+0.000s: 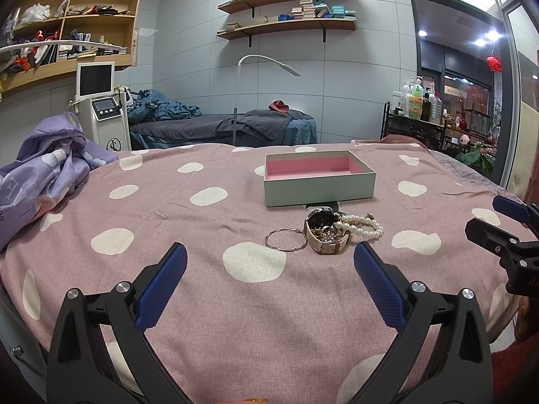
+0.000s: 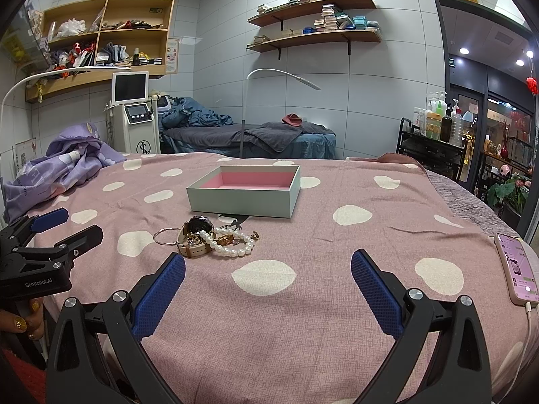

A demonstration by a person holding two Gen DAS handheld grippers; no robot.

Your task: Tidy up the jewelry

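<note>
Pink-lined box (image 1: 320, 176) sits empty at twelve o'clock; we hold both grippers (image 1: 269, 264) (image 2: 267, 271) spread, starting, next pinching the pearl bracelet (image 2: 229, 244).

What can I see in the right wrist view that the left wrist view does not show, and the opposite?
Only the right wrist view shows the pink phone with its cable, at the cloth's right edge. Only the left wrist view shows nothing extra of note. Both show the open box with pink lining, the silver bangle, the watch and the pearl bracelet heaped before it on the spotted cloth.
</note>
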